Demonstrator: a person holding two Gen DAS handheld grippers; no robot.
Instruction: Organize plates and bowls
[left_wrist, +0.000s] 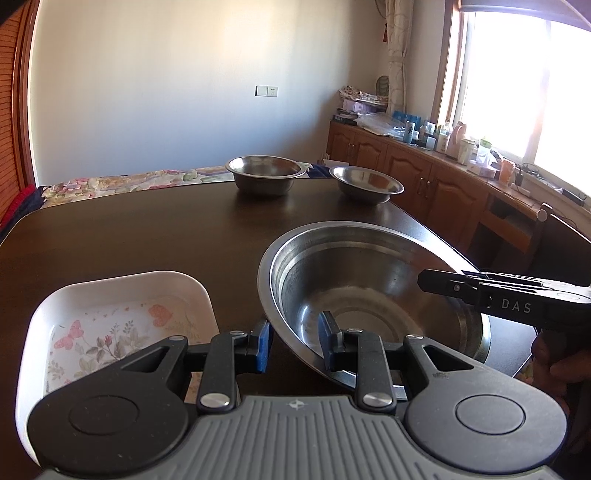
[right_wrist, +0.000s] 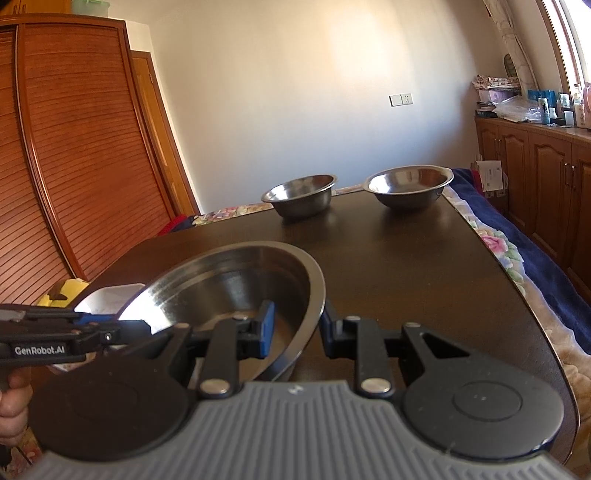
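On table, near edge: large steel basin (left_wrist: 373, 295), tilted, gripped on both sides; far rim appears lifted, underside hidden.
White floral dish (left_wrist: 122, 325): just left of basin, flat on table (left_wrist: 147, 229), untouched.
Far bowls: deep steel bowl (left_wrist: 264, 173) and shallow steel bowl (left_wrist: 365, 184), side by side at far edge, apart from each other, well away from basin.
Left hand-held gripper (left_wrist: 295, 341): narrowly open, pads straddling basin's near-left rim, clamped on it.
Right hand-held gripper (right_wrist: 297, 328): same narrow gap, pinching opposite rim, one pad inside, one outside.
Step in hand: two-handed carry of basin, judged early in task; nothing stacked yet.
Next move: level lift, both grips matched, clear of dish; destination undecided from view.
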